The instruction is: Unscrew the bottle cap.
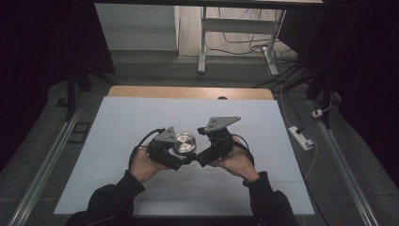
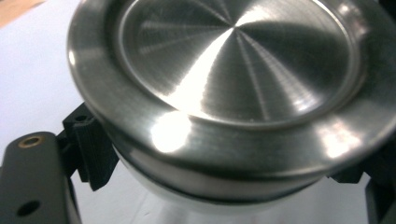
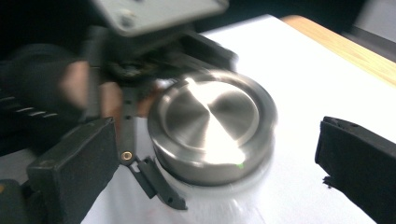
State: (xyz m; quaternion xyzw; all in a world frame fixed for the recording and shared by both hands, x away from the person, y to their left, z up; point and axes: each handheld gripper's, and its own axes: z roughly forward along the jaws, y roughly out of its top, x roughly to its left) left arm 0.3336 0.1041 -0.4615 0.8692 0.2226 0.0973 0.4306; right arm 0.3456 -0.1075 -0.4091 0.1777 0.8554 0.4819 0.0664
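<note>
Here I keep the left gripper (image 1: pixel 181 162) clamped on the steel tin (image 1: pixel 184 143) just above the white table (image 1: pixel 117 122) to steady it; the right gripper (image 1: pixel 203 159) stands wide open beside it, holding nothing, ready to take the lid.

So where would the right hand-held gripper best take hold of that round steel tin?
Probably across the low side wall of the round steel tin, coming in level from the side opposite the left hand-held gripper, which already clamps it. The flat, smooth lid offers no edge from above; the right hand-held gripper stands open wide enough to straddle it.
</note>
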